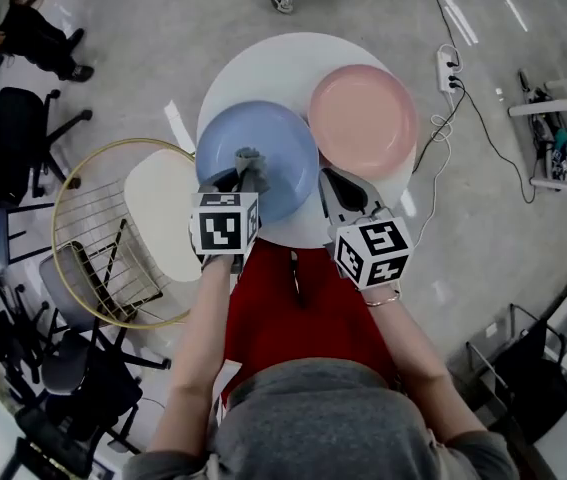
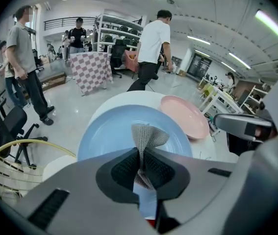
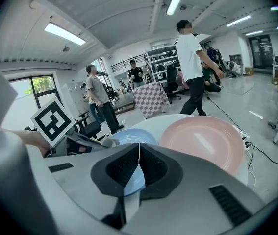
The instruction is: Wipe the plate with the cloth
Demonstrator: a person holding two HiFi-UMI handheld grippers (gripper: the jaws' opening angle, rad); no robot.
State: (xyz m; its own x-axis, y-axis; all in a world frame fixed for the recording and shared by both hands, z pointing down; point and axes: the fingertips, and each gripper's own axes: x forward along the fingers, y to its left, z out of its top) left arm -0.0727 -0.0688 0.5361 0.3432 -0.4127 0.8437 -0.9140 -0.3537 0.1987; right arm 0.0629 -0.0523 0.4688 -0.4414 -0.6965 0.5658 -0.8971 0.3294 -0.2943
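A blue plate and a pink plate lie side by side on a small round white table. My left gripper is shut on a grey mesh cloth, which hangs above the near part of the blue plate. The cloth sticks out past the jaw tips. My right gripper is shut on nothing, near the table's front edge, below the pink plate and right of the blue plate.
A round wire basket and a white stool stand left of the table. A power strip with cables lies on the floor at the right. Office chairs stand at the left. Several people stand or walk beyond the table.
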